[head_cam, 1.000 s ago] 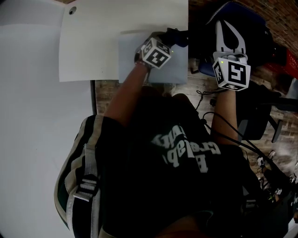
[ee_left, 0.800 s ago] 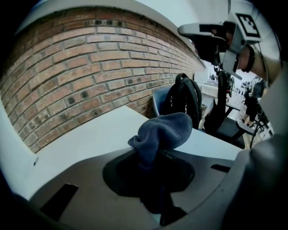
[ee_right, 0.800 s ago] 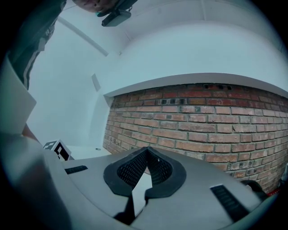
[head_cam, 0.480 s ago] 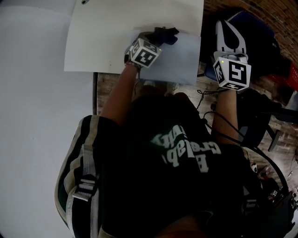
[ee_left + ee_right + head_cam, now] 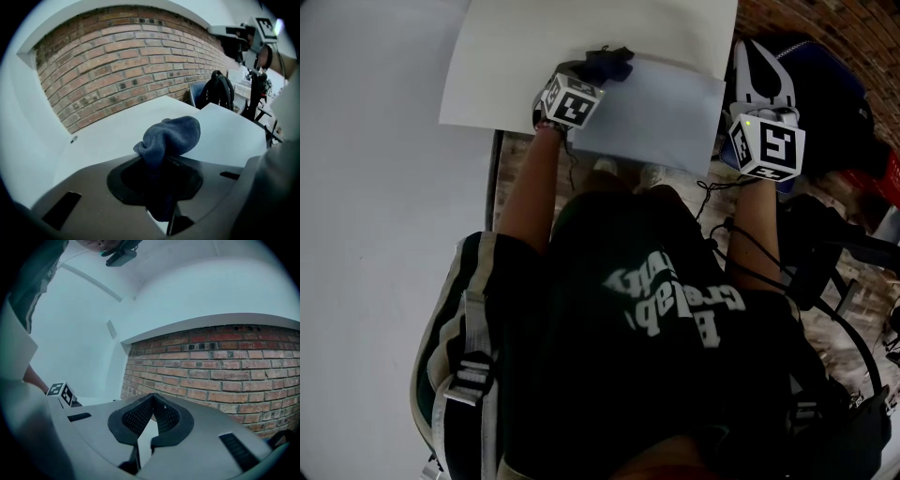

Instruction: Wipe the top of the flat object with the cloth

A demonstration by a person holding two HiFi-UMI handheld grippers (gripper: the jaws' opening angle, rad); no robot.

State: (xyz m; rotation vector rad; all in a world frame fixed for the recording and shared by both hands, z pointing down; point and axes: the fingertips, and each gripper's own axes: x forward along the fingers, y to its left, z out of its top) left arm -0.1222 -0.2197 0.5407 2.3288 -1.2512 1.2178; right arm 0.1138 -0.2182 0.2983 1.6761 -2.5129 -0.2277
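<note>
A pale grey-blue flat object lies on the white table near its front right corner. My left gripper is shut on a dark blue cloth, which rests at the flat object's far left corner. In the left gripper view the cloth bulges out of the jaws above the flat object. My right gripper is held in the air to the right of the table; in its own view the right gripper has its jaw tips together with nothing between them.
A dark bag and a chair stand right of the table. Cables trail over the brick-patterned floor. A brick wall runs behind the table, and a small hole marks the tabletop's far left.
My left gripper has slid the cloth leftward along the flat object's far edge, from its right part to its left corner. The right gripper has stayed where it was.
</note>
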